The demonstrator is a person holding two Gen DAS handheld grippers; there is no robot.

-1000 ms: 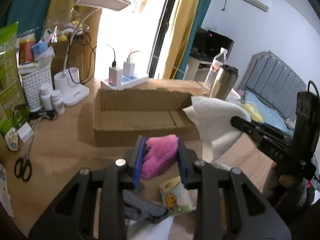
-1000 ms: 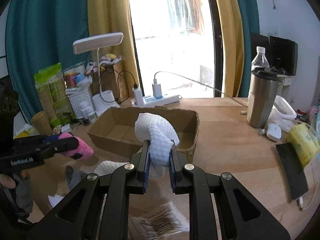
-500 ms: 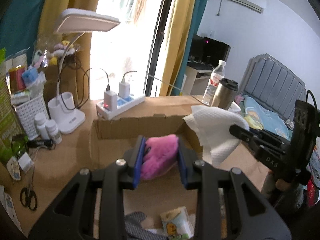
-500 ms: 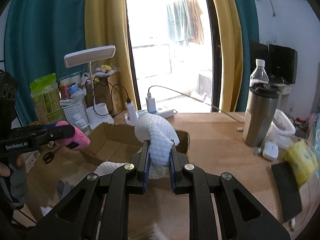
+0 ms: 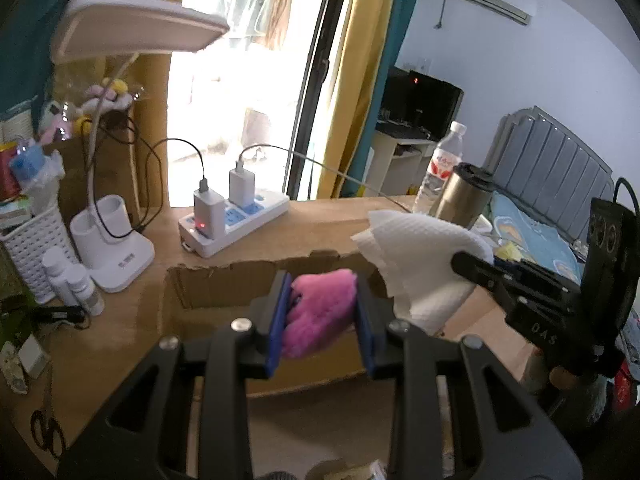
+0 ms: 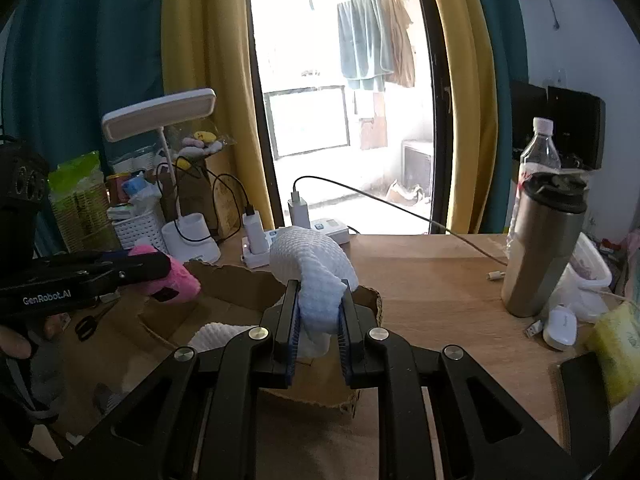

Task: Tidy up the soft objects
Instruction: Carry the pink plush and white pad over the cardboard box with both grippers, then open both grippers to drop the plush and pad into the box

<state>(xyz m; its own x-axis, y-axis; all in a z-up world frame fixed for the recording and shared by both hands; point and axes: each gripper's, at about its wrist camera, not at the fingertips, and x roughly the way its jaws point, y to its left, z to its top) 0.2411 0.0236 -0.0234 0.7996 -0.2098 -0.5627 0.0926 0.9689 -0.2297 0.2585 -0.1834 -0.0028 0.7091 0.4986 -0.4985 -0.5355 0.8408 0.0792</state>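
My left gripper is shut on a fluffy pink plush and holds it above the open cardboard box. In the right wrist view the left gripper and the plush hang over the box's left side. My right gripper is shut on a white textured cloth, held over the box's right part; the cloth also shows in the left wrist view. Another white cloth lies inside the box.
Behind the box stand a white power strip with chargers, a desk lamp, a white basket and small bottles. Scissors lie at the left. A steel tumbler, water bottle, mouse and phone are on the right.
Both grippers have risen and moved forward over the box, each still holding its item. The box now lies lower and closer beneath them.
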